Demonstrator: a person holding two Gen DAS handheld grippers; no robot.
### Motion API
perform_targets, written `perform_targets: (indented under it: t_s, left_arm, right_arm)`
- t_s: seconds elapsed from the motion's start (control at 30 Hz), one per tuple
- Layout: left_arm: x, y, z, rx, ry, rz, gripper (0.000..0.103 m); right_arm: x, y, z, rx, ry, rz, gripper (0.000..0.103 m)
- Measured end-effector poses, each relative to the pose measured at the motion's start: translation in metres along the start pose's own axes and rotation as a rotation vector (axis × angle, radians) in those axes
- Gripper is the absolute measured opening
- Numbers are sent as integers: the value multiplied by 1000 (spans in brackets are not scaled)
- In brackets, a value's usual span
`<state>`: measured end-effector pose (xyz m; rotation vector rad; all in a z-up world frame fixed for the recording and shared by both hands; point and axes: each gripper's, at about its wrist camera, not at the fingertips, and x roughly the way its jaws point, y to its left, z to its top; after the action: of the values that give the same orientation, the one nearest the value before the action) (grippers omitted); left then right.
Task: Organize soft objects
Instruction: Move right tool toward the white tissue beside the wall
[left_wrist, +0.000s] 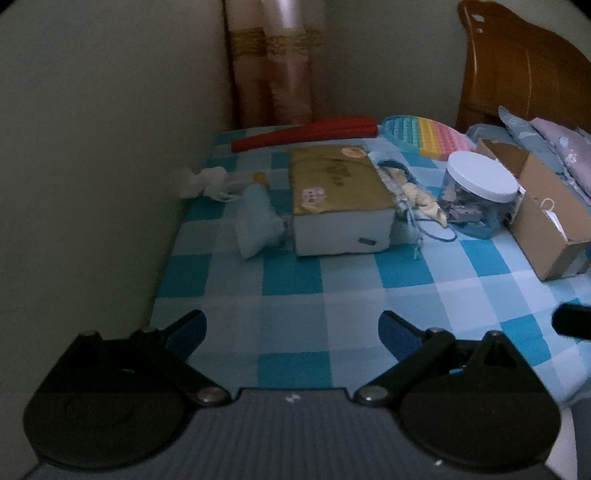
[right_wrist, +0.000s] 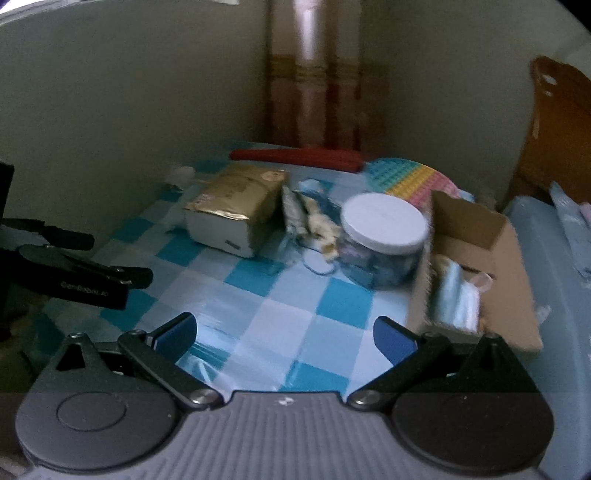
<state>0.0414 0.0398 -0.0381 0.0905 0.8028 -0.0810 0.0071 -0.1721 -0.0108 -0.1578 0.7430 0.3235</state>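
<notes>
Both grippers' fingers (left_wrist: 397, 334) spread w/ nothing between, pale blue plush toy (left_wrist: 256, 225) slumped beside gold-topped box (left_wrist: 338, 181)

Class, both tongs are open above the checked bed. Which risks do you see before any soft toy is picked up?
1. The light blue soft toy leans on the gold-topped box; pulling it may shift the box.
2. The cloth and cords lie against the white-lidded jar; tugging might drag or tip it.

checked bedsheet (left_wrist: 295, 295) | gold-topped box (left_wrist: 340, 199) | white-lidded jar (left_wrist: 480, 192) | cardboard box (left_wrist: 546, 221) | curtain (left_wrist: 273, 66)
</notes>
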Motion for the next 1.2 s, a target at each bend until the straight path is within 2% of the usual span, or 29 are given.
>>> perform_targets:
  t_s: [0.33, 0.63, 0.83, 0.97, 1.2]
  left_arm:
    - [-6, 20, -8, -18, -5, 33, 99]
    - [-2, 31, -12, -25, -17, 70, 99]
    - [7, 35, -17, -66, -1, 73, 99]
    - [13, 40, -16, -80, 10, 71, 99]
    - [18, 44, -12, -77, 13, 76, 99]
  right_arm:
    - [38, 26, 46, -194, -17, 164, 103]
    - [89, 44, 112, -320, -35, 274, 102]
    - [134, 66, 154, -436, -1, 345, 100]
    - [166, 84, 177, -546, 33, 370, 93]
    - [215, 106, 212, -601, 106, 421, 84]
